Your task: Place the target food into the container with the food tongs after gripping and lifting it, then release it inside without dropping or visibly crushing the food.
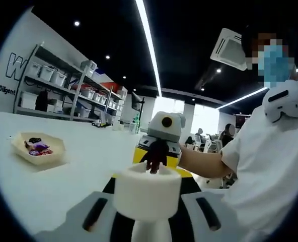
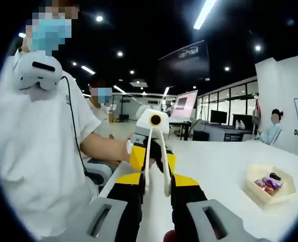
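Note:
My left gripper is shut on a white round container, held upright with its open mouth up. Facing it, my right gripper holds a dark piece of food right over that mouth; whether it touches the rim I cannot tell. In the right gripper view, my right gripper is shut on white food tongs. The two arms run forward and close together at the left gripper. A cream hexagonal tray with wrapped sweets lies on the white table.
The person in a white shirt stands close behind both grippers, a forearm reaching in. Shelves with bins line the far wall. Other people sit at desks in the background.

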